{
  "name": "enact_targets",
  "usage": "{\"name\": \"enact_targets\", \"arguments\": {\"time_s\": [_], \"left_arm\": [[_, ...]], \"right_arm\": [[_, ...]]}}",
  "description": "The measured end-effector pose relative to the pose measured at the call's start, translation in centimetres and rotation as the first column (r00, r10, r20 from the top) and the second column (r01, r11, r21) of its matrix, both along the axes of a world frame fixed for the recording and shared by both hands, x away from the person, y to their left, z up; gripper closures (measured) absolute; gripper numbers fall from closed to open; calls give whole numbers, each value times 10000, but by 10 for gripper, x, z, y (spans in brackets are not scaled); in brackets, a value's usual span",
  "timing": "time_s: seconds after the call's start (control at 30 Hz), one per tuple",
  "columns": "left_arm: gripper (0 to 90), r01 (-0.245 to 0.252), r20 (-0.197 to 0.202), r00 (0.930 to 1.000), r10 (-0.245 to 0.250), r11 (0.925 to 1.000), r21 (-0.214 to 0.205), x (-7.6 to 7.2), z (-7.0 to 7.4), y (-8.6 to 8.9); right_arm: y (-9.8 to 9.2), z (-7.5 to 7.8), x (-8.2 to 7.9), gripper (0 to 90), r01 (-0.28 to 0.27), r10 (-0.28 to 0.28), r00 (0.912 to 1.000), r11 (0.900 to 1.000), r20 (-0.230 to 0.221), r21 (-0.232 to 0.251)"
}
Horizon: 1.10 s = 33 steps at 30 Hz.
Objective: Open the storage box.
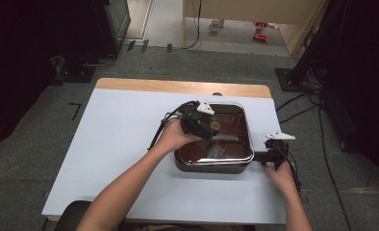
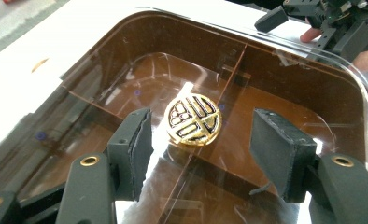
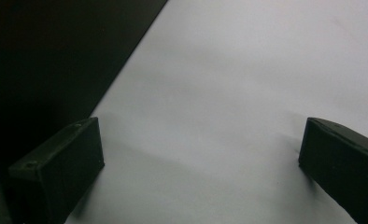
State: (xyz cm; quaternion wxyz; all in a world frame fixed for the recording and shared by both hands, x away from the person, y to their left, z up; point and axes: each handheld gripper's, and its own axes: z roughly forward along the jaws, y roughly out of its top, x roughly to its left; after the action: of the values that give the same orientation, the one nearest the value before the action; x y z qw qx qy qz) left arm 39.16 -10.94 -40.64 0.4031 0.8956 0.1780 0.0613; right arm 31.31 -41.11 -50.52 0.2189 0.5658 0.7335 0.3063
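- We see a dark brown, rounded-rectangular box (image 1: 211, 161) with a clear plastic lid (image 2: 308, 88) sitting on the white table top (image 1: 120, 144), toward its right half and nearer the far edge than the near one.
- At the middle of the lid sits a round gold knob with an openwork pattern (image 2: 193, 119); through the lid we can make out brown dividers that split the inside into compartments.
- Our left gripper (image 2: 200, 147) hangs over the lid with the knob between its two black jaws. The pads stand on either side of the knob with a clear gap on each side, so we read the gripper as open and holding nothing.
- From the high view, the left hand (image 1: 173, 137) reaches across the near left corner of the box, and the gripper points at the lid's centre.
- Our right gripper (image 1: 260, 156) rests on the table just beside the box's right side, its jaws pointing toward the box wall.
- In the right gripper view, its jaws stand wide apart over bare white surface, with a dark mass at upper left; nothing lies between them, so it is open.
- We cannot tell whether the right gripper touches the box.
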Motion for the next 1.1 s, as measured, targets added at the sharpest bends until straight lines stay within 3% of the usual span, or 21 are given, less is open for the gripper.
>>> {"name": "enact_targets", "arguments": {"time_s": [0.13, 0.2, 0.3, 0.47, 0.67, 0.77, 0.93, 1.1], "left_arm": [[422, 53, -87, 9999, -50, 9995, 299, 5, -11, -6], [438, 110, 170, 9998, -121, 9982, 597, 4, -16, -9], [479, 142, 262, 9995, -151, 9993, 345, 6, -18, -11], [580, 108, 299, 9995, -117, 9995, 291, 3, -18, -13], [588, 178, 59, 9998, -179, 9997, 166, 3, -19, -14], [588, 109, 61, 9999, -111, 9995, 306, 3, -17, -14], [589, 72, -35, 10000, -71, 9999, 119, 3, -9, -11], [589, 66, 7, 10000, -66, 9999, -140, -2, 13, -4]], "right_arm": [[0, 0, 0, 0, 0, 0, 10000, 10000, -11, -3], [0, 0, 0, 0, -3, 3, 10000, 10000, -9, -2], [0, 0, 0, 0, -7, 7, 10000, 10000, -10, -4], [0, 0, 0, 0, -8, 8, 10000, 10000, -10, -3], [0, 0, 0, 0, -8, 8, 10000, 10000, -7, -7], [0, 0, 0, 0, -8, 8, 10000, 10000, -12, -2], [0, 0, 0, 0, -9, 9, 10000, 10000, -17, 6], [0, 0, 0, 0, -21, 21, 10000, 10000, -13, -2]]}}
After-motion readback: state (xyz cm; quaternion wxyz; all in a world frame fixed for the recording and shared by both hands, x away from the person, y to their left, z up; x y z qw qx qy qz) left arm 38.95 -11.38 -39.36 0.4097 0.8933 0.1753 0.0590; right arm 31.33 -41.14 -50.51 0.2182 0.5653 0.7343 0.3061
